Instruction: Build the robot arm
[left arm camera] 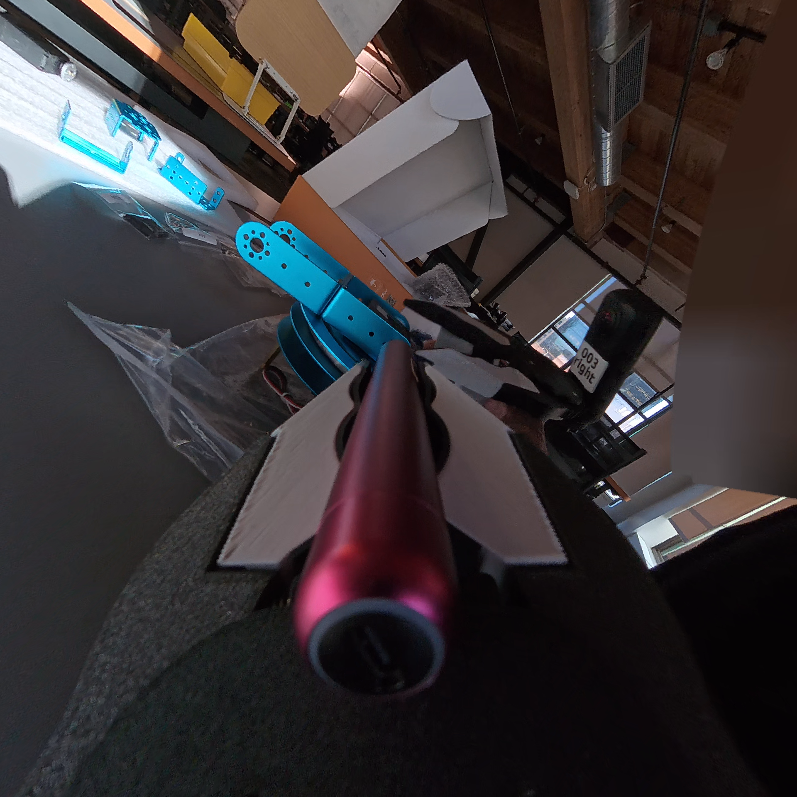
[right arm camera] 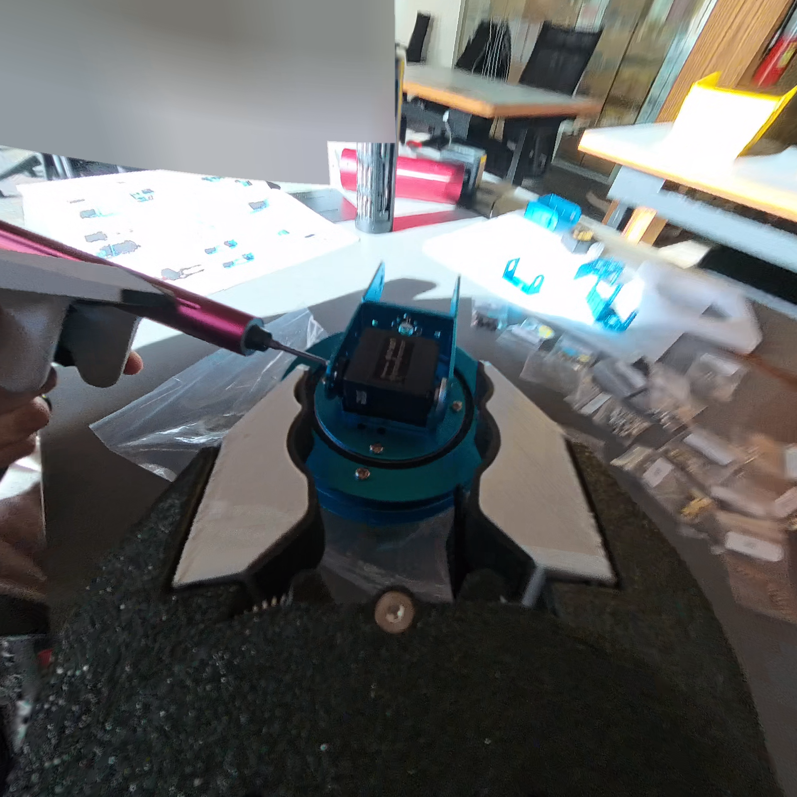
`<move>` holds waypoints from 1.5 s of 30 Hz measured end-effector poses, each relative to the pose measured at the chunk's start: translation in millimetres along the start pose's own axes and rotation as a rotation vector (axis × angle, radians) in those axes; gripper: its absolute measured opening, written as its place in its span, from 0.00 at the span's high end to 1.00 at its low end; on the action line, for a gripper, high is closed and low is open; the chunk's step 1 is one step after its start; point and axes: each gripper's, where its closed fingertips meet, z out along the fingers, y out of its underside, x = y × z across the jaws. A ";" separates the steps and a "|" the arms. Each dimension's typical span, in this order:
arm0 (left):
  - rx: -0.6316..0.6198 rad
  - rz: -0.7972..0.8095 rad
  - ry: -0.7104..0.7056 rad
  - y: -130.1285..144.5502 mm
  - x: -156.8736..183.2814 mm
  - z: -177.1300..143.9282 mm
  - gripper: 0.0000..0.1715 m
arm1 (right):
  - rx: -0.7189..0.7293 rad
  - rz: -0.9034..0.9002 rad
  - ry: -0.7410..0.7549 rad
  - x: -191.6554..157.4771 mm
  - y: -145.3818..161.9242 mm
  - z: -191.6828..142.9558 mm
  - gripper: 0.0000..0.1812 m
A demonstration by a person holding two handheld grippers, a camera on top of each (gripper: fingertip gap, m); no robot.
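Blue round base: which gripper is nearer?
Right. The right gripper is shut around the blue round base; the left gripper holds the magenta screwdriver beside it.

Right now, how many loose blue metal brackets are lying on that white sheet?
3. A perforated bracket nearest the blue assembly, a long U-shaped bracket beyond it, and a boxy bracket beside that one. Others may be hidden.

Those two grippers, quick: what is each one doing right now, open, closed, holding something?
Left gripper: closed on the magenta electric screwdriver.
Right gripper: closed around the blue round servo base.
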 end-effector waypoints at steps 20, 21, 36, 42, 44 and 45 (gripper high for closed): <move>-0.039 0.007 0.025 -4.1 2.5 -11.8 0.88 | -0.037 -0.594 -0.362 -87.5 -11.8 23.0 0.86; -0.037 0.002 0.027 -5.3 2.5 -14.8 0.88 | -0.037 -0.599 -0.362 -87.4 -11.6 22.5 0.86; -0.029 -0.027 0.017 -7.8 1.2 -43.5 0.89 | 0.012 -0.437 -0.251 -78.7 -15.9 10.1 0.68; -0.071 -0.008 0.010 -5.2 3.6 -42.9 0.89 | -0.055 0.002 -0.066 -1.7 8.4 -10.4 0.48; -0.090 0.004 0.011 -2.3 4.4 -43.1 0.89 | -0.080 0.026 -0.034 1.6 18.0 -5.4 0.51; -0.097 0.003 0.011 -1.1 4.5 -43.4 0.89 | -0.058 0.038 -0.049 -2.9 15.4 -3.8 0.54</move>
